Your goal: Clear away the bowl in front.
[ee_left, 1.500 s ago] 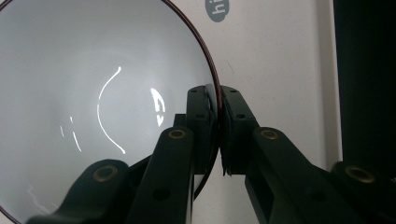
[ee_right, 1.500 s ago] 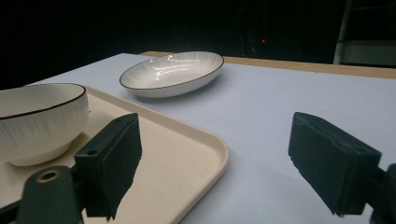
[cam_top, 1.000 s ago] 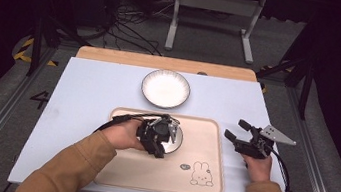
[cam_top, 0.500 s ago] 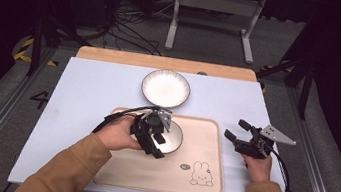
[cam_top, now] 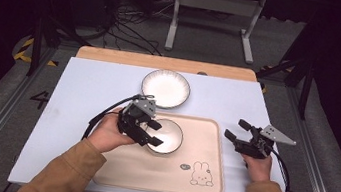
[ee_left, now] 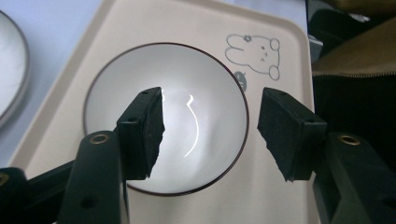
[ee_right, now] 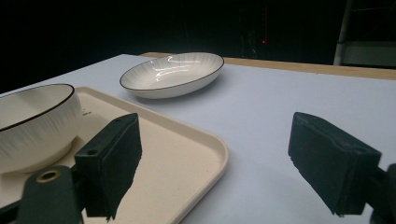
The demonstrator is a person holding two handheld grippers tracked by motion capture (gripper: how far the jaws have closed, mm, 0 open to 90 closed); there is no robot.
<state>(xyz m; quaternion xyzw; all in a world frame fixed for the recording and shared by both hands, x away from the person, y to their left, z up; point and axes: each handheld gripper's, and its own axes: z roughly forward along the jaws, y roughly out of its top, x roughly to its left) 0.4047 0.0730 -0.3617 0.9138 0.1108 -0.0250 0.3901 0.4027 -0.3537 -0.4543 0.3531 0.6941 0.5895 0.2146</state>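
Bowl (cam_top: 165,135) sits on the tray (cam_top: 207,182), released. Left gripper (cam_top: 152,133) at its nine o'clock, jaws just opened, holding nothing. Plate (cam_top: 165,89), twelve o'clock, waits. Right gripper (cam_top: 237,130) parted, empty.

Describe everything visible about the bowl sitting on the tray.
The bowl is white and glossy, ceramic by its look, with a thin dark rim and faint ribbing on its outer wall. It stands upright and empty on the beige tray, in the tray's far left part. The left hand-held gripper hovers over it with jaws apart, having just been opening; one pad hangs over the inside, neither pressing the bowl.
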